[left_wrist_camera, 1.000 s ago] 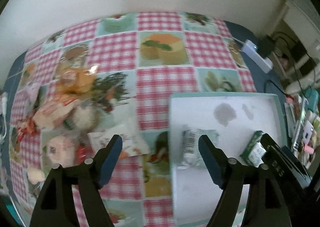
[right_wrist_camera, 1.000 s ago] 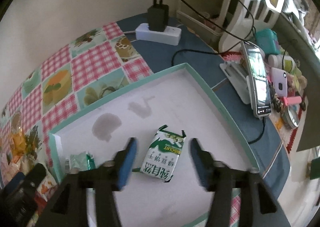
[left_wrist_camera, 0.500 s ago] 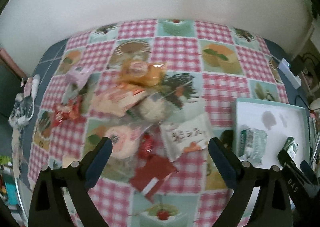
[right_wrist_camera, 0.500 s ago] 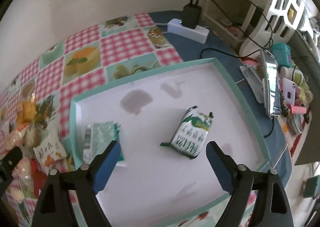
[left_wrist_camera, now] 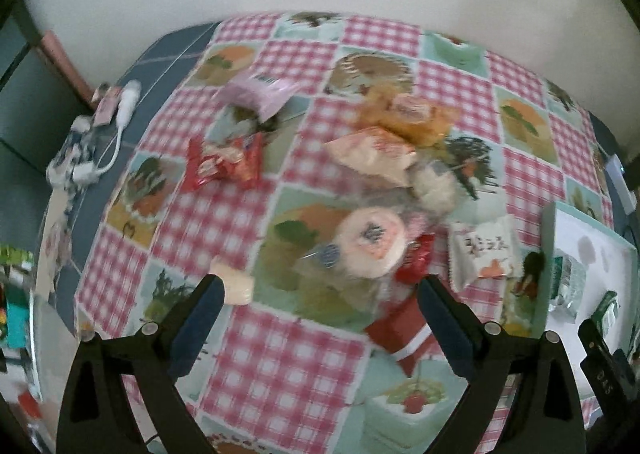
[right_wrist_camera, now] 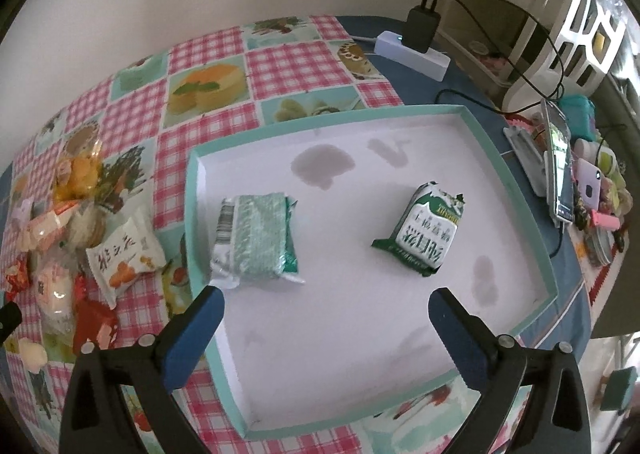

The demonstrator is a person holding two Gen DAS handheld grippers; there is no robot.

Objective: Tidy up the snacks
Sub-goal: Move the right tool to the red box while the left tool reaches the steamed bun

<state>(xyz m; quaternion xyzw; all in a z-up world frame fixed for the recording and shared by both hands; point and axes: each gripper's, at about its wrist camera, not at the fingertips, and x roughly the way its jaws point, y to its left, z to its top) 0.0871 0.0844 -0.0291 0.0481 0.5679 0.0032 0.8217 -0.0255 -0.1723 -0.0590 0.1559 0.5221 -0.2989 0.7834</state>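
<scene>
Over the checked tablecloth (left_wrist_camera: 224, 221): I have both tongs pointing steeply down at the table, nothing held in either.
Left gripper (left_wrist_camera: 318, 328): jaws spread wide and empty; I see the snack pile through the gap, with no pad touching anything.
Right gripper (right_wrist_camera: 326, 332): jaws opening, nothing between them but the bare white floor of the tray (right_wrist_camera: 516, 189).
Tray contents: two packets lie inside, well apart. A pale green packet (right_wrist_camera: 256, 240) sits near the tray's left wall; a dark green packet (right_wrist_camera: 426, 234) with white lettering lies toward the right.
Snack pile (left_wrist_camera: 384, 157): loose on the cloth, left of the tray. I make out a round pink-white snack (left_wrist_camera: 370, 246), a white packet with orange print (left_wrist_camera: 482, 250) just beside the tray, red wrappers (left_wrist_camera: 224, 165), a lilac packet (left_wrist_camera: 260, 91), and orange-yellow packets at the far end. The left view is blurred, so finer detail escapes me.
Right of the tray: a white power strip (right_wrist_camera: 412, 53) with a black charger, and a phone (right_wrist_camera: 560, 161) on a stand.
</scene>
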